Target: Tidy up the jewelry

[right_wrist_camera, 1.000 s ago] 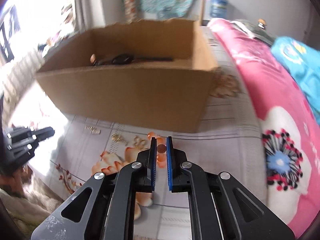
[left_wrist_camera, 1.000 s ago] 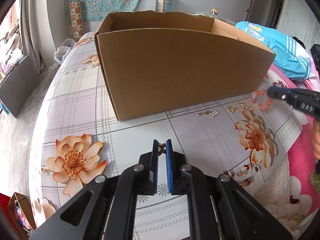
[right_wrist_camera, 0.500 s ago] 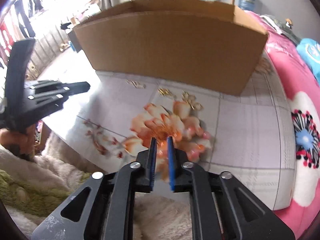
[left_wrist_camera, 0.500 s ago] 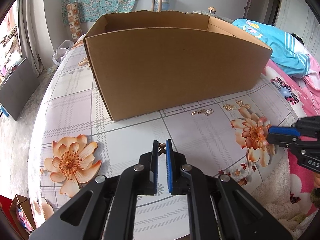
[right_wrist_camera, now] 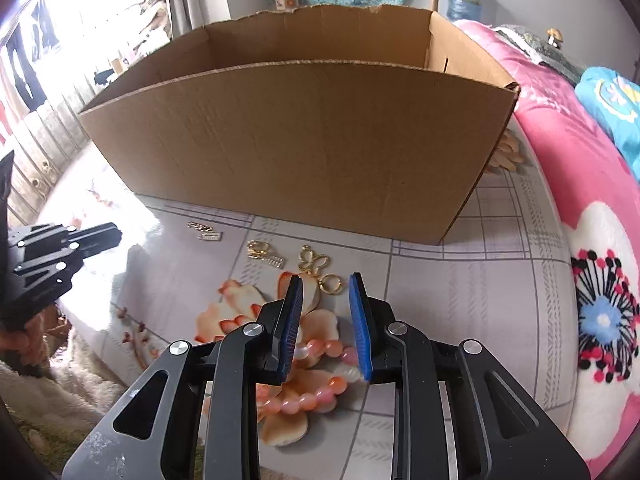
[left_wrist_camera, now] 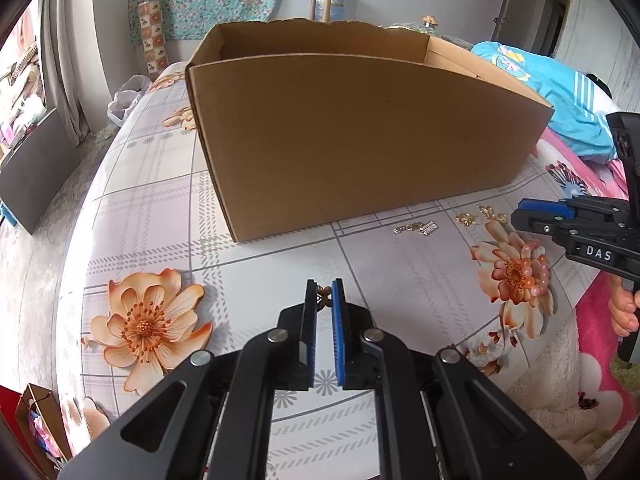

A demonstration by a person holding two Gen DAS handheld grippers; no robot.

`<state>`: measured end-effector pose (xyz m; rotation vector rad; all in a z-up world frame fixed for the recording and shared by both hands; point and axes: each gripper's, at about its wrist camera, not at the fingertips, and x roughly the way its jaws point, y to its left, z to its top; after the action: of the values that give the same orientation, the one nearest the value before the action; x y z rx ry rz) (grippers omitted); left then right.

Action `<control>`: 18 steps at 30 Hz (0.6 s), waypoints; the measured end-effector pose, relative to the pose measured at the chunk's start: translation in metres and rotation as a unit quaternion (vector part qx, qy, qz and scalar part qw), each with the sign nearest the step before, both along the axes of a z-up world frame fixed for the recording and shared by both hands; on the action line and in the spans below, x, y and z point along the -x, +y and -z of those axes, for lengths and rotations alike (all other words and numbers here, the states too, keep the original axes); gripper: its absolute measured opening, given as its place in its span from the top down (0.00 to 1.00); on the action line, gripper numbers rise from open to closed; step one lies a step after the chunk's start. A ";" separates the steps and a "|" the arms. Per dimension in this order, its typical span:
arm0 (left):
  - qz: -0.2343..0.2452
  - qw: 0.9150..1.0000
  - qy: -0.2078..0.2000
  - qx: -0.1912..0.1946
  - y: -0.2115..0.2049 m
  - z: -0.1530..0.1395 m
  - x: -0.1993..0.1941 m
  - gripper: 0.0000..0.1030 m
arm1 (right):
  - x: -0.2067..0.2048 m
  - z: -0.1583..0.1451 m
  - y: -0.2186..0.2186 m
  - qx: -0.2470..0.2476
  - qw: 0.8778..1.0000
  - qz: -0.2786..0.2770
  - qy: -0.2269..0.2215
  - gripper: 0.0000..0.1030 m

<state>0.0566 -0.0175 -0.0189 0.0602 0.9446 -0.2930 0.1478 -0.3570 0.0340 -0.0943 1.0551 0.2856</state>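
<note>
My left gripper (left_wrist_camera: 323,294) hangs low over the flowered tablecloth, shut on a small bronze filigree ornament (left_wrist_camera: 322,299). At the table's right, my right gripper (right_wrist_camera: 325,280) has its jaws opening. A pink-orange bead bracelet (right_wrist_camera: 316,374) lies on the cloth below and between its fingers, with the pads off it. From the left wrist view the bracelet (left_wrist_camera: 535,276) rests on a printed flower just under the right gripper (left_wrist_camera: 520,214). A gold ring (right_wrist_camera: 330,285) and a gold butterfly pendant (right_wrist_camera: 313,261) lie just past the right fingertips.
A large open cardboard box (left_wrist_camera: 360,132) stands behind the jewelry. More gold pieces (right_wrist_camera: 264,253) and a short chain with a small bar (right_wrist_camera: 205,231) lie in front of its wall. A pink flowered blanket (right_wrist_camera: 592,264) borders the table on the right.
The right gripper came down from near the box toward the table's near edge with the bracelet, and its jaws have spread; the bracelet now lies on the cloth. The left gripper stayed put.
</note>
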 end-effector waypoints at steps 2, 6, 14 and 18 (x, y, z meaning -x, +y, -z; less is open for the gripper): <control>0.000 1.000 0.001 0.001 0.000 0.001 -0.001 0.94 | -0.002 0.002 0.003 0.008 1.000 -0.006 -0.002 0.78; 0.002 1.000 0.002 0.000 -0.002 0.002 -0.002 0.94 | -0.003 0.010 0.009 0.028 0.999 -0.022 -0.002 0.84; 0.003 1.000 0.001 -0.001 -0.005 0.003 -0.003 0.94 | 0.002 0.013 0.013 0.028 0.999 -0.029 0.006 0.97; 0.004 1.000 0.000 -0.002 -0.006 0.003 -0.002 0.94 | 0.002 0.014 0.012 0.026 0.999 -0.036 0.005 0.99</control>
<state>0.0586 -0.0237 -0.0217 0.0678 0.9447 -0.2988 0.1462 -0.3448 0.0202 -0.1780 1.0708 0.3240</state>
